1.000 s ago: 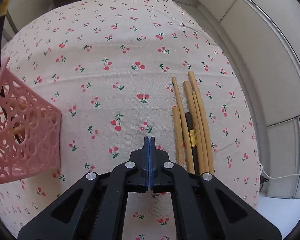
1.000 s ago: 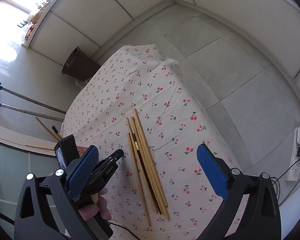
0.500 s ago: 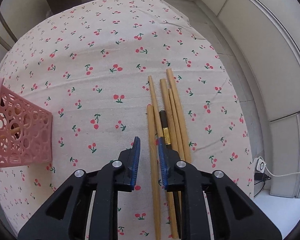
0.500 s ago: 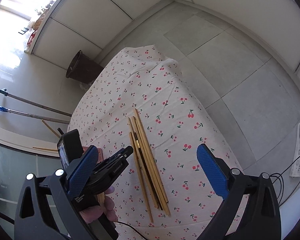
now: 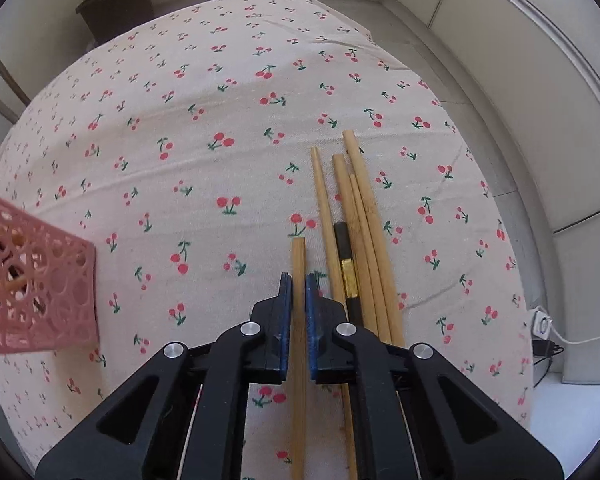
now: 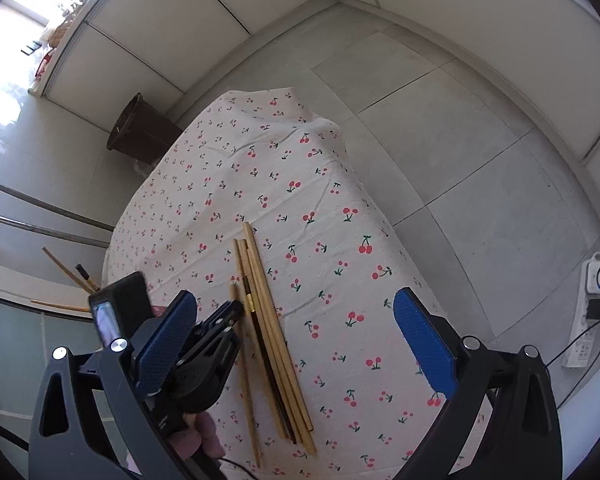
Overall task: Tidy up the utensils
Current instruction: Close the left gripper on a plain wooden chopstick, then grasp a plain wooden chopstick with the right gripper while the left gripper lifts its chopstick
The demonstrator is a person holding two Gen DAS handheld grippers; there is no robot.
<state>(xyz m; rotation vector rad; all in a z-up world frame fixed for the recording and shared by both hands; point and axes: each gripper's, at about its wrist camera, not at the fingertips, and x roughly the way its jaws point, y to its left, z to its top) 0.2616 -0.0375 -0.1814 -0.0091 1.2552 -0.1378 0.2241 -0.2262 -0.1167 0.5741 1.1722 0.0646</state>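
Note:
Several wooden chopsticks [image 5: 364, 220] and one black chopstick with a gold band [image 5: 346, 264] lie side by side on the cherry-print tablecloth [image 5: 200, 140]. My left gripper [image 5: 296, 292] is low over the cloth, its blue pads on either side of the leftmost wooden chopstick [image 5: 298, 264] with a narrow gap. A pink lattice basket [image 5: 36, 288] with chopsticks inside stands at the left. My right gripper [image 6: 296, 332] is wide open and empty, high above the table; the chopsticks [image 6: 268, 312] and the left gripper [image 6: 224, 320] show below it.
The table edge drops off to the right, with tiled floor [image 6: 460, 140] beyond. A dark bin [image 6: 140, 132] stands past the far end. A power strip and cable [image 6: 584, 332] lie on the floor at the right.
My left gripper opened, moved right and down, and now straddles the leftmost wooden chopstick with its pads narrowing on it. The right gripper stayed open, shifting slightly.

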